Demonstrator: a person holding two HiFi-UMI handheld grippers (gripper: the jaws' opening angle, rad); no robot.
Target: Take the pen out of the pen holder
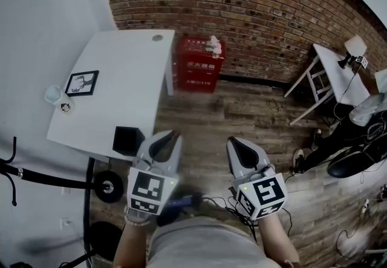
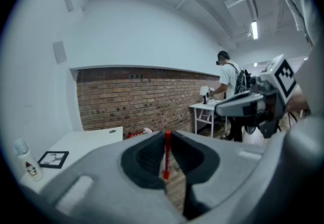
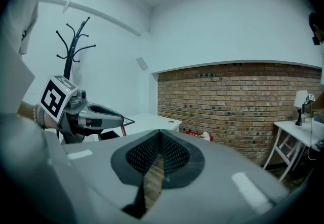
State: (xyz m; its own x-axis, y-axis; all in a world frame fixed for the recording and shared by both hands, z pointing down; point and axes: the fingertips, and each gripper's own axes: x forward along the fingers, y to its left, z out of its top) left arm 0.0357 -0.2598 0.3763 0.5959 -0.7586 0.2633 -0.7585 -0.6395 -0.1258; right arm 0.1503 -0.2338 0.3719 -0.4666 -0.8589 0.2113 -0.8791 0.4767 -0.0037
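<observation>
Pen [image 2: 166,153], thin and red, stands upright between the pads of the left gripper [image 1: 171,137]. The jaws are narrowed onto it with only the pen's width between them. The right gripper [image 3: 159,134], held level beside it, has its tips together and nothing between them. Both grippers hang over the wooden floor, just off the near edge of the white table [image 1: 124,73]. A black box [image 1: 127,140], probably the pen holder, sits at that edge, apart from the pen. The lift-out looks done and the carry is in hand. If the pen is to be laid down, the next move calls for a steady pinch while it travels over the table. The jaws should open only low over the bare top, away from the small bottle [image 1: 64,104] and the framed picture [image 1: 81,83] farther back, so the pen doesn't roll off.
</observation>
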